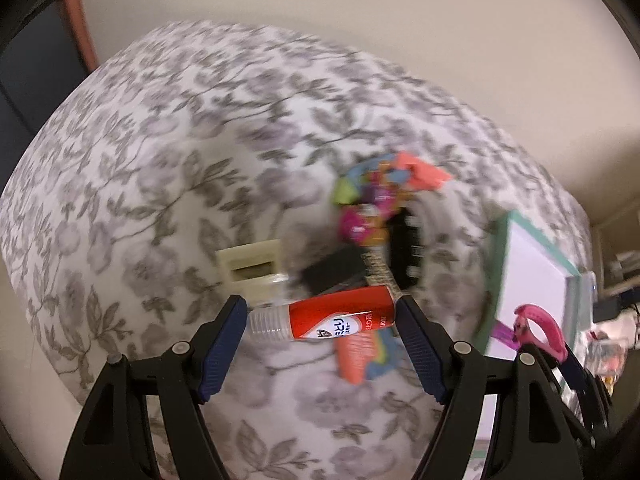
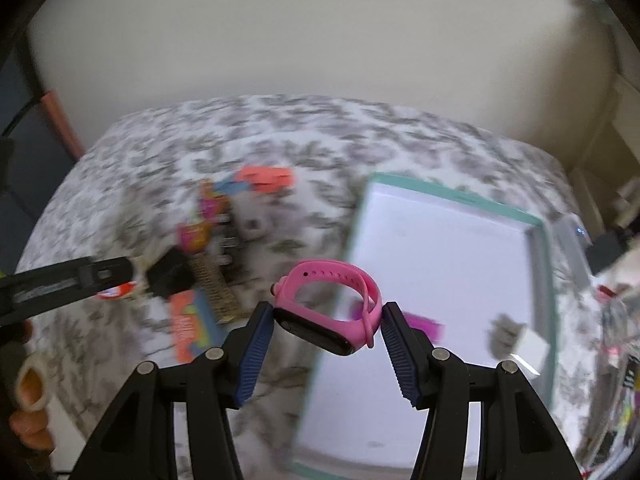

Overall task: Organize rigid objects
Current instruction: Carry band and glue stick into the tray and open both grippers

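My left gripper is shut on a red glue tube with a clear cap, held sideways above the floral tablecloth. My right gripper is shut on a pink smartwatch, held above the near left edge of a white tray with a teal rim. The tray also shows in the left wrist view, with the watch at the right. A pile of colourful small items lies on the cloth beyond the glue tube; it shows blurred in the right wrist view.
A cream plastic piece lies left of the pile. An orange and blue card lies near the tray's left side. A purple item and a small white box lie in the tray. Clutter stands off the table's right edge.
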`<action>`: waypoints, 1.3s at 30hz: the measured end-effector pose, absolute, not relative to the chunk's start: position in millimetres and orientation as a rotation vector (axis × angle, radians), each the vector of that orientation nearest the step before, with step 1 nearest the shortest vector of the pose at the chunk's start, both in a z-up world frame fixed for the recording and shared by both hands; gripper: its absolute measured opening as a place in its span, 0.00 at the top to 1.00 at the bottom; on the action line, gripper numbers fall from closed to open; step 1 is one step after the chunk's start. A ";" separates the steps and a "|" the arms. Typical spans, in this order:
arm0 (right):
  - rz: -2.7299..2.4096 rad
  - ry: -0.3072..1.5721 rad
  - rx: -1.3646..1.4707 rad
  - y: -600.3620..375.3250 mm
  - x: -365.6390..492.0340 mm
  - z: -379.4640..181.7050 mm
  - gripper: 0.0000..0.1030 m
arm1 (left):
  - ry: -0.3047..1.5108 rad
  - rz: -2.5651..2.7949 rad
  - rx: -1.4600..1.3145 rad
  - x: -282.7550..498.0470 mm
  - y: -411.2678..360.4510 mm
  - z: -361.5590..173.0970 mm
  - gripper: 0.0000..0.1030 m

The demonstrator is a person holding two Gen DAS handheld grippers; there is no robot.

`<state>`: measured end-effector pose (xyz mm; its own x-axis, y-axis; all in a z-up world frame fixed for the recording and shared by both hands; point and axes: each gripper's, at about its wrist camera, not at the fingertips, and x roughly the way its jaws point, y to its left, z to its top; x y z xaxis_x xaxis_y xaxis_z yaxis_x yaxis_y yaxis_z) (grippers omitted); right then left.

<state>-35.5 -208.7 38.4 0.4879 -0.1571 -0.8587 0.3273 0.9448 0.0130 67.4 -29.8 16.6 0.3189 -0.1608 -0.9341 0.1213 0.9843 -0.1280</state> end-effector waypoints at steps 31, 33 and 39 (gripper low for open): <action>-0.636 0.949 0.499 -375.4 -81.7 9.0 0.43 | 1.079 -0.500 0.297 17.4 -235.8 -17.3 0.25; -0.653 0.959 0.514 -382.5 -81.1 3.0 0.43 | 1.075 -0.498 0.310 21.4 -241.9 -24.9 0.25; -0.680 0.998 0.510 -395.6 -74.9 -17.0 0.43 | 1.018 -0.499 0.322 27.9 -253.4 -28.4 0.25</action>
